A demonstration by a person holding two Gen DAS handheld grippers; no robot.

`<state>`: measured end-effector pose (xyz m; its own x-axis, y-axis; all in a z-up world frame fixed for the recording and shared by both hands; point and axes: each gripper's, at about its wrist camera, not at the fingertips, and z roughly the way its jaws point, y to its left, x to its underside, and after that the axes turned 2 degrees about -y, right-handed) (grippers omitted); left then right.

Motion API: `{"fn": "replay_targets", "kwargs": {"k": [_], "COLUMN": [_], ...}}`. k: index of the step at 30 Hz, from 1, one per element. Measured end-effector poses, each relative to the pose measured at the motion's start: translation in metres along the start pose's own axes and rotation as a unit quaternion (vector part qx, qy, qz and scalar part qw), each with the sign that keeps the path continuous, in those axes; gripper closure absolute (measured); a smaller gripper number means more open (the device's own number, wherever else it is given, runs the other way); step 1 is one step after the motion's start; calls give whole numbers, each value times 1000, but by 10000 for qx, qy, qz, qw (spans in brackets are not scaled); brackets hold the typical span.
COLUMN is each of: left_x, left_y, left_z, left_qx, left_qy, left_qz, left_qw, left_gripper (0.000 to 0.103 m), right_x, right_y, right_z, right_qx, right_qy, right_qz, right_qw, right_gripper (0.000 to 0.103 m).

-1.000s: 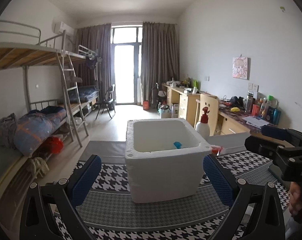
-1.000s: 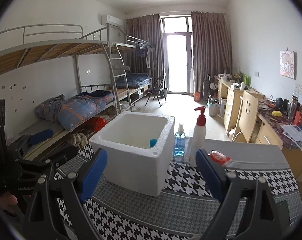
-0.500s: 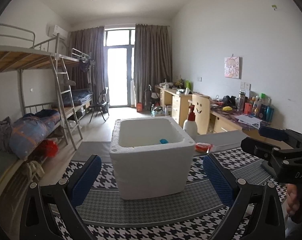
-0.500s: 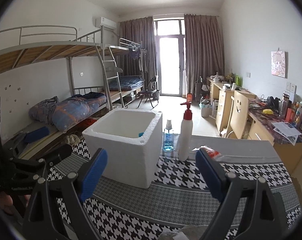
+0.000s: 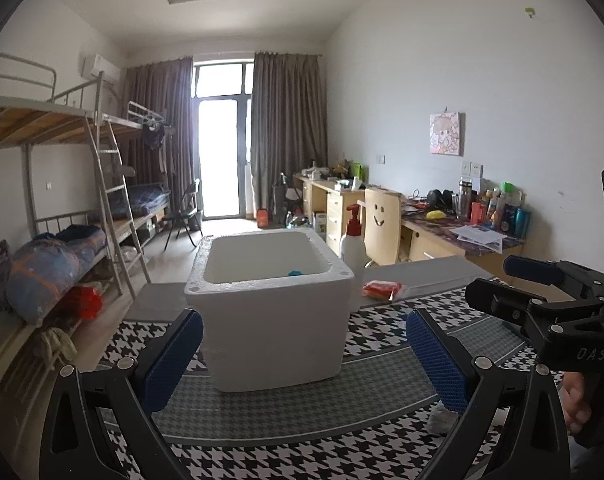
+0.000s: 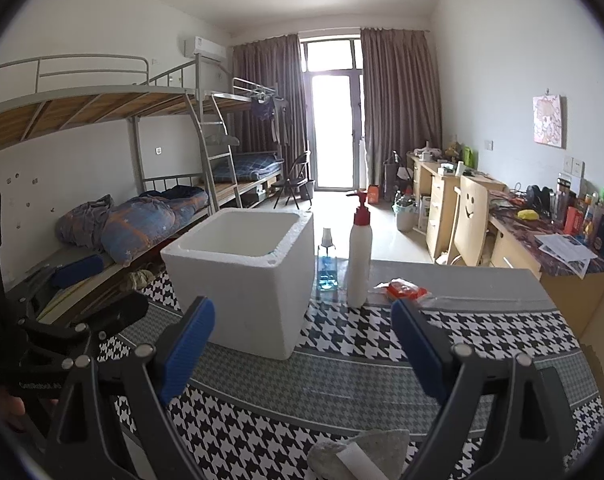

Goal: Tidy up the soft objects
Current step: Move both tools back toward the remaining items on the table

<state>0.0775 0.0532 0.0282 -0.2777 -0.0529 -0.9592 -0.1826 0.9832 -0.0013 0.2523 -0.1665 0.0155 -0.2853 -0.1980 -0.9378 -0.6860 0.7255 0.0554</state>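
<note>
Both tools hang above the patterned tabletop (image 5: 286,420) holding nothing. The left hand-held gripper (image 5: 303,358) has its blue pads spread wide, as does the right hand-held gripper (image 6: 302,350). A white foam box (image 5: 274,320) stands mid-frame; a grey soft lump (image 6: 361,454) lies at the bottom edge.

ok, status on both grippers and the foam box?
Left hand-held gripper open, empty. Right hand-held gripper open, empty. Foam box upright on table, blue item inside. Grey soft object near edge, nothing blocking.
</note>
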Motion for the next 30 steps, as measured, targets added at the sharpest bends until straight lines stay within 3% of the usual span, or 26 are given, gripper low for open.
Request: {"fn": "replay_targets", "kwargs": {"k": [13,23,30], "left_x": [11,22,29], "left_y": [-15,-31,-39], "left_z": [2,11,13], "left_qx": [74,536,668], "left_qy": [-16,254,374], "left_qz": [17,96,83], "left_qw": [10000,9982,9970], "left_gripper": [1,1,1], "right_x": [14,24,33], "right_y": [-12,-21,-25], "right_z": [-11,-17,-21], "right_qx": [218,396,518], "right_qy": [-4,37,128], "right_qz": [67,176,220], "right_qw": [9997,9991,9983], "right_gripper": [11,11,11]}}
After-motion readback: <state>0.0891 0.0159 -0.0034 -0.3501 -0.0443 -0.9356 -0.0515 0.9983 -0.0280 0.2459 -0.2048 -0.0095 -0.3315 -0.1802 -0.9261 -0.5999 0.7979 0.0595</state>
